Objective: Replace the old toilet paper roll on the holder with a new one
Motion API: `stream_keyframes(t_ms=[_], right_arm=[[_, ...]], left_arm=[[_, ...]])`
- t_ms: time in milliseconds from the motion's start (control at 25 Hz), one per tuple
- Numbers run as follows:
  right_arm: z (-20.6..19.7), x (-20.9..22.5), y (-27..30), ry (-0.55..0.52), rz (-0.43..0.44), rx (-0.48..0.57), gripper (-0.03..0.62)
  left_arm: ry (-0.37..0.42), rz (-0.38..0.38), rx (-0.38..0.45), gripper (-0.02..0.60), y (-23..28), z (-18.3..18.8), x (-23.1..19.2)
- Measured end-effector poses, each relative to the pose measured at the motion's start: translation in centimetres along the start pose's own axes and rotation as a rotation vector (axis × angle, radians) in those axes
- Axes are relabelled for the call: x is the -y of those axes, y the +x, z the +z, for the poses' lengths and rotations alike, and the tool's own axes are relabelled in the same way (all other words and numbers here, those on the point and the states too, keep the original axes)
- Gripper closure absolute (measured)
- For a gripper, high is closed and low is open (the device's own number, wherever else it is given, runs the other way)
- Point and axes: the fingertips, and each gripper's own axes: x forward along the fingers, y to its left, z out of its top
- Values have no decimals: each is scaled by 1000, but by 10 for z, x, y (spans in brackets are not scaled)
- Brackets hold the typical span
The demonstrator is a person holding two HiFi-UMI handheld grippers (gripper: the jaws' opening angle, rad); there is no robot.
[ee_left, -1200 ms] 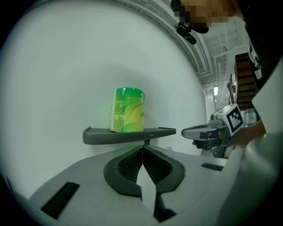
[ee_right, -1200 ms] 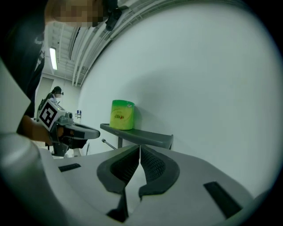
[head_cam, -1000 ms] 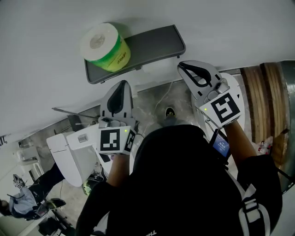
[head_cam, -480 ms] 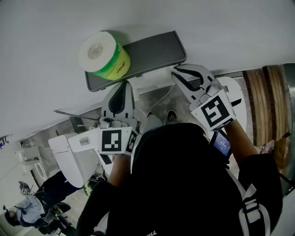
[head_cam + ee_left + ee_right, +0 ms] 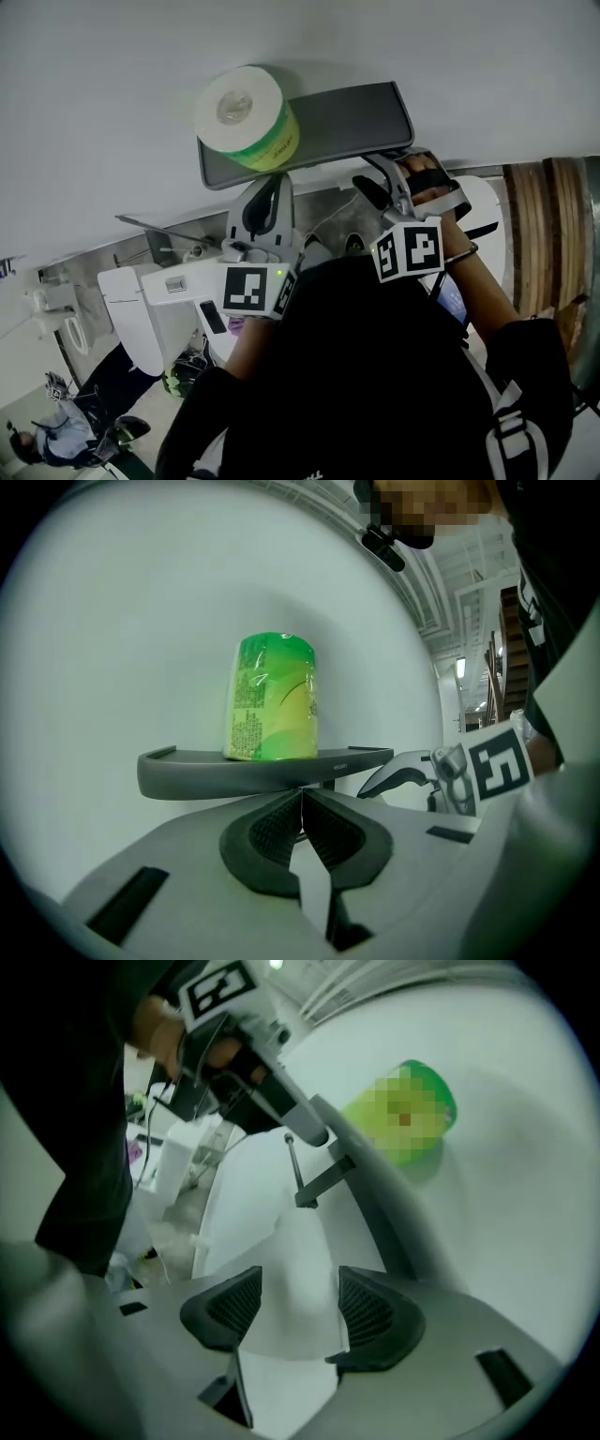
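A new toilet roll (image 5: 246,117) in green wrapping stands on the grey shelf (image 5: 347,117) of the wall holder. It also shows in the left gripper view as the green roll (image 5: 274,710) on the shelf (image 5: 187,771). My left gripper (image 5: 269,187) points at the shelf's underside from just below, jaws shut and empty (image 5: 302,794). My right gripper (image 5: 389,180) is rolled on its side under the shelf's right end. Its jaws are opening (image 5: 291,1302), with white paper (image 5: 295,1269) of the old roll showing between them, below the holder's bar (image 5: 314,1180).
A white toilet with a control panel (image 5: 150,300) stands below left. Wooden planks (image 5: 548,225) run down the right side. A person (image 5: 56,436) is at the bottom left corner. The plain white wall (image 5: 112,112) fills the top.
My right gripper rolled over and came down and left, under the shelf's right end, and its jaws went from shut to open. The left gripper stayed put.
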Motion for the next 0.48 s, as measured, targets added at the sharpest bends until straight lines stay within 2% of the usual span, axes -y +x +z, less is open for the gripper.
stream_keyframes(t_ms=[80, 160, 480], right_arm=[[-3, -2, 15, -147, -35, -81, 345], [-3, 0, 25, -229, -69, -124, 341], [-9, 8, 28, -248, -141, -186, 352]], left_arm=[[-3, 6, 2, 558, 1, 1, -2], [-5, 13, 0, 558, 0, 2, -4], [-8, 29, -1, 558, -3, 1, -8]])
